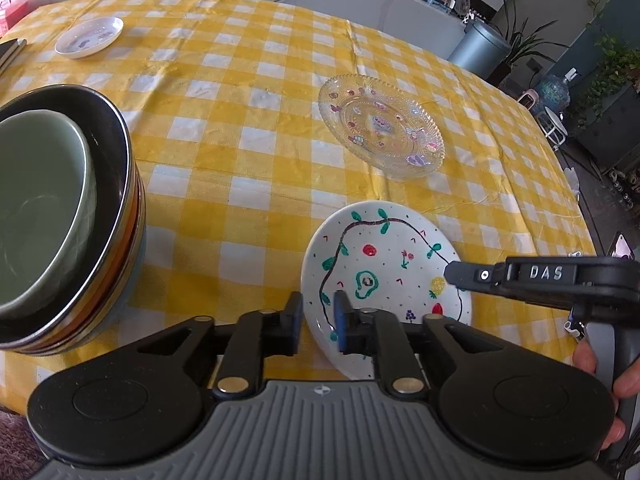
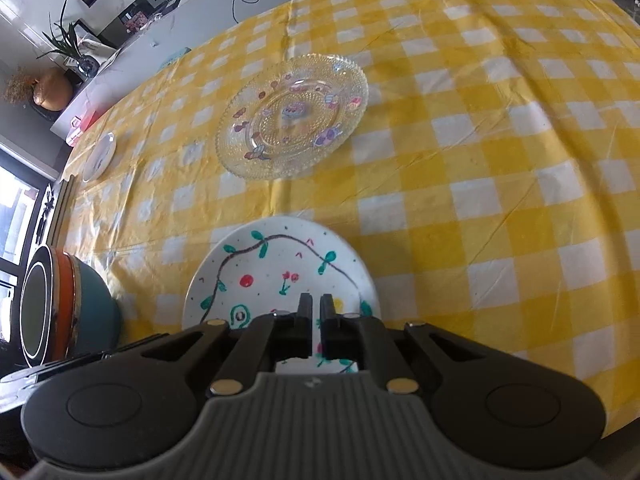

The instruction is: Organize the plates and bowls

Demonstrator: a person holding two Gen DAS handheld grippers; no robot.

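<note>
**Q:** Painted white plate (image 1: 384, 264): where does it lie relative to the two tongs?

**A:** It lies flat on the yellow checked tablecloth (image 1: 240, 120), near the table's front edge. The left gripper (image 1: 319, 318) hangs over its near-left rim, fingers slightly parted, with the rim line showing in the gap. No pinch is evident. The right gripper (image 1: 454, 276) reaches in from the plate's right side, its tip over the right rim. In its own view the fingers are almost pressed together with nothing seen between them. Whether the tip touches the glaze cannot be told.

**Q:** Which is nearer?

**A:** Both are at the rim, on opposite flanks. A round plate has no long axis, so any rim point serves.

**Q:** And the surroundings?

**A:** The nested bowl stack (image 1: 60, 220), with a green bowl (image 1: 36, 208) on top, stands to the left, apart from the plate with bare cloth between. The clear glass plate (image 1: 380, 126) lies just beyond, and a small saucer (image 1: 90, 36) sits far off. A leftward carry looks unobstructed. The risk, as judged here, is the shallow rim sliding rather than lifting.
</note>
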